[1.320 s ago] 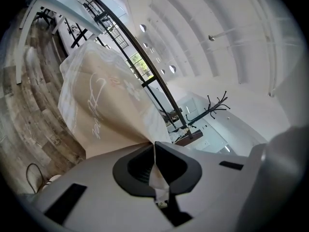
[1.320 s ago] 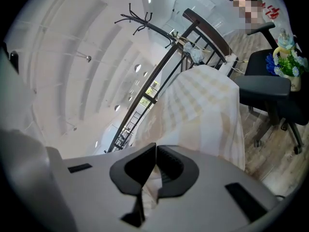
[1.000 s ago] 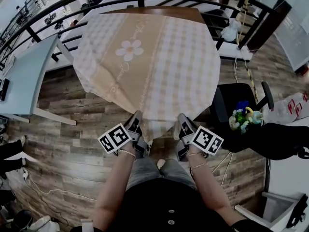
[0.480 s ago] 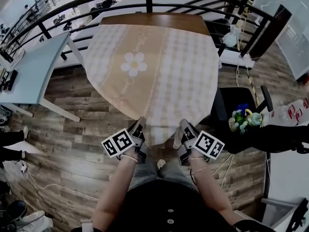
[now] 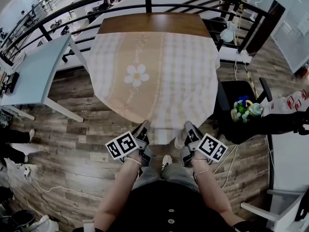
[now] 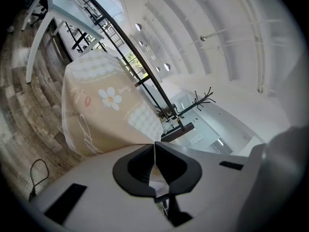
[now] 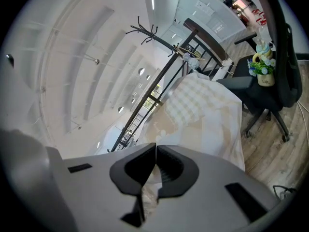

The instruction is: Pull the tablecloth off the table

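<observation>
Tablecloth [image 5: 159, 71] near edge clamped in left tool [image 5: 144, 125], right tool [image 5: 187, 126].

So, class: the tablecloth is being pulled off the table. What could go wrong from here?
1. The left gripper and right gripper pinch only the near hem of the beige checked tablecloth; it might slip free.
2. The cloth's right side hangs close to the black office chair carrying small potted flowers; it could snag or topple them.
3. A thin pale cable lies on the plank floor near the person's feet, a possible trip hazard.
</observation>
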